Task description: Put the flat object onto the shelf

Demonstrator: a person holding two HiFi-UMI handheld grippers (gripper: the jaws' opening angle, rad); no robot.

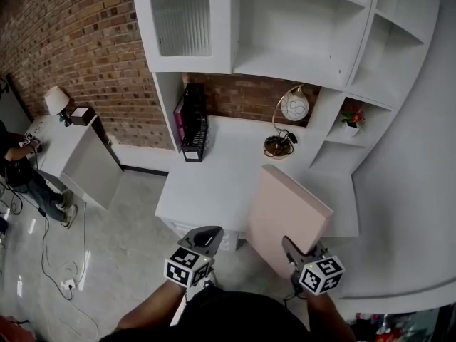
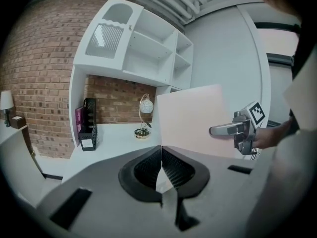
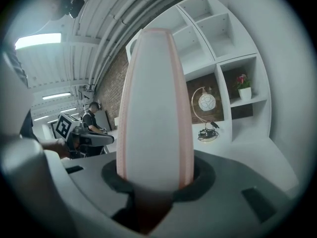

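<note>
Slippage is risked: the pink board (image 1: 288, 209), tilted at lower right of centre, is pinched only at its bottom edge by the right gripper (image 1: 290, 248), while the left gripper (image 1: 208, 235) is closed and empty.

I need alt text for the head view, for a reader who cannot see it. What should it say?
Seen from above, the right gripper grips a flat pink board by its near edge, in front of a white desk under white wall shelves. The left gripper is beside it, jaws together and empty. A brick wall is behind the desk.
</note>
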